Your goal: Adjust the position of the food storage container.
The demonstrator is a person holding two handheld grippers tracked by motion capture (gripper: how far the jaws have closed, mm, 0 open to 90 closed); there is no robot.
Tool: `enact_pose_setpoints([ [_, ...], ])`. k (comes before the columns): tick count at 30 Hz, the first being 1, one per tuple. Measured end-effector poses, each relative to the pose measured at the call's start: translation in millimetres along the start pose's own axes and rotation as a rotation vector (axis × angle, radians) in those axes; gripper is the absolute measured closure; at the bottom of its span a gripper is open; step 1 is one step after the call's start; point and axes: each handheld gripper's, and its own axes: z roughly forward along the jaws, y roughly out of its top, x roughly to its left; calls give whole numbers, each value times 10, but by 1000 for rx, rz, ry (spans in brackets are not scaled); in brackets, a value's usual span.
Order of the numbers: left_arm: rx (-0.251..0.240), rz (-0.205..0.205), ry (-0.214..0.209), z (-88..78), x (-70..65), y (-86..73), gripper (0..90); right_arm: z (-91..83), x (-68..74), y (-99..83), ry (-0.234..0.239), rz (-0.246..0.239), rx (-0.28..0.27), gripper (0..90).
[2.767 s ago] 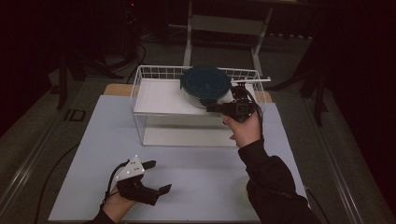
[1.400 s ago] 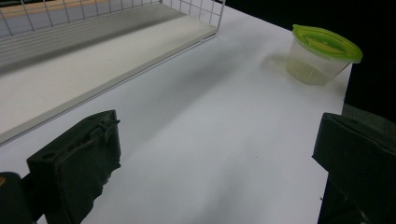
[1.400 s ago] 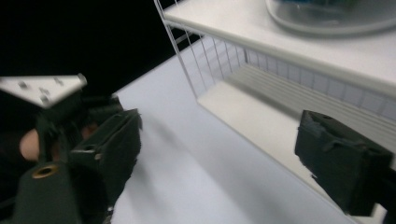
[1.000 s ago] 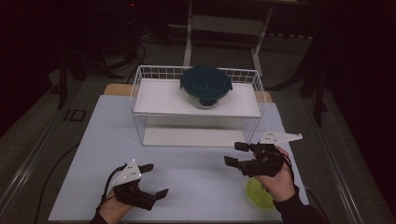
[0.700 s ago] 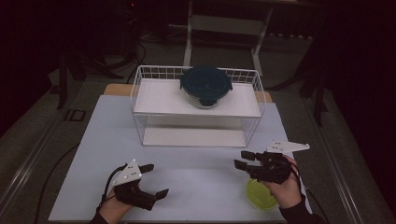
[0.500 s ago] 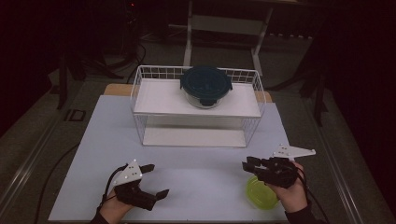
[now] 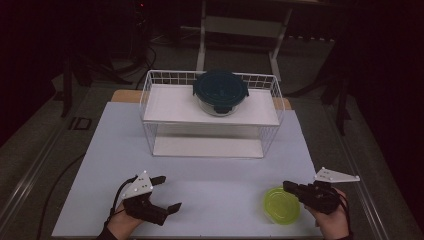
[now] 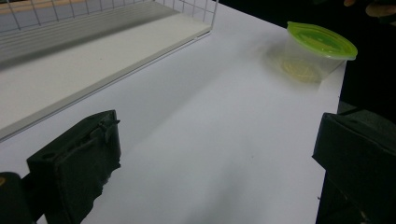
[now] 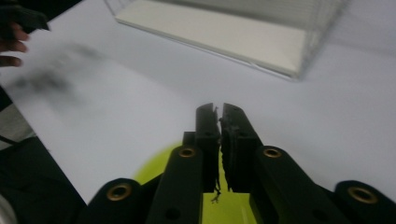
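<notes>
High view: dark-lidded container (image 7: 220,93) sits shelved on the rack (image 7: 150,107); right gripper (image 7: 292,188), jaws together and empty, hovers beside the green-lidded tub (image 7: 281,205), not yet gripped.

Dark room, light falling mainly on the white tabletop (image 7: 210,180). Wooden edge of the table (image 7: 125,95) shows at its far side. Grey floor (image 7: 45,135) around it, a cable (image 7: 60,170) trailing across at left. Pale metal stand (image 7: 245,25) beyond the table; black legs of other furniture (image 7: 70,70) at far left, dim
</notes>
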Motion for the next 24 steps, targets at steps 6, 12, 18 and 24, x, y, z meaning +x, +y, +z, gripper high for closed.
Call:
enact_pose_setpoints([
  [6, 1, 4, 1, 3, -4, 1, 2, -167, -106, -135, -32, 25, 4, 898],
  [12, -1, 4, 2, 1, -1, 2, 2, -276, -189, -314, -62, 51, 17, 899],
  [18, 0, 4, 3, 6, -1, 3, 2, -294, -248, -498, -80, 84, 44, 900],
  [24, 0, 9, 3, 8, -12, 7, 2, -232, -275, -650, -75, 105, 86, 900],
])
